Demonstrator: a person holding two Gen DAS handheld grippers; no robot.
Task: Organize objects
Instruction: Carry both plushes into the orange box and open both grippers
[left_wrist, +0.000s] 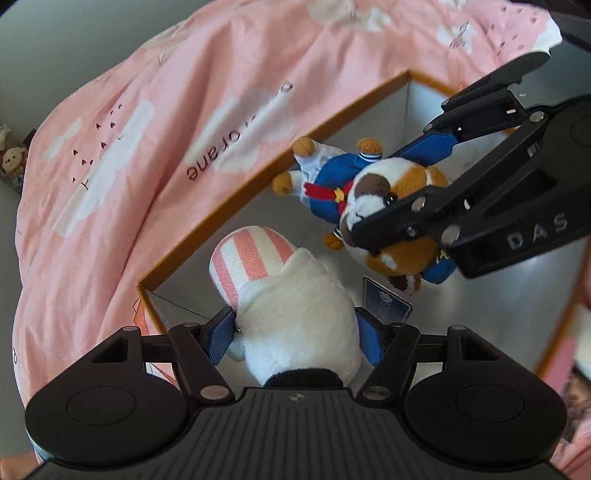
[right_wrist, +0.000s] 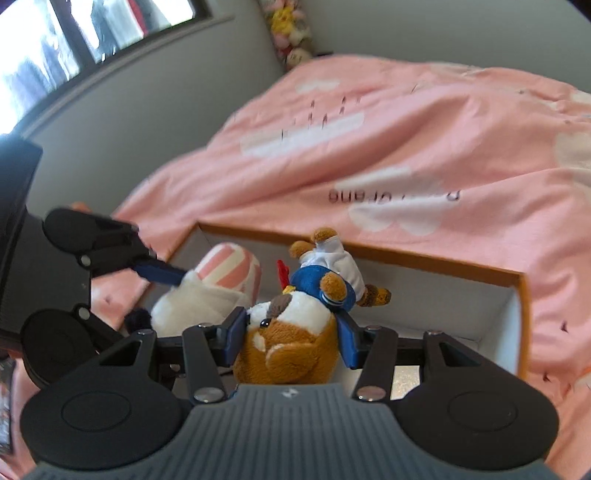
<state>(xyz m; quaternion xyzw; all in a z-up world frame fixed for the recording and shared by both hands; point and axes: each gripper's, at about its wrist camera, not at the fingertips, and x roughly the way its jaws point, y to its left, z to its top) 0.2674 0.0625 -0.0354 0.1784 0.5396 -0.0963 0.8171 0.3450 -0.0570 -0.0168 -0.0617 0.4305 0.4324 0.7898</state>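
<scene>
My left gripper is shut on a white plush toy with a pink-and-white striped part, held over an open box with an orange rim and a white inside. My right gripper is shut on a brown-and-white dog plush in a blue sailor suit, also over the box. In the left wrist view the right gripper clamps the dog's head. In the right wrist view the left gripper holds the white plush at the left.
The box lies on a bed with a pink duvet printed with white clouds. A dark card lies in the box. Several small plush toys stand by the grey wall. A window is at the upper left.
</scene>
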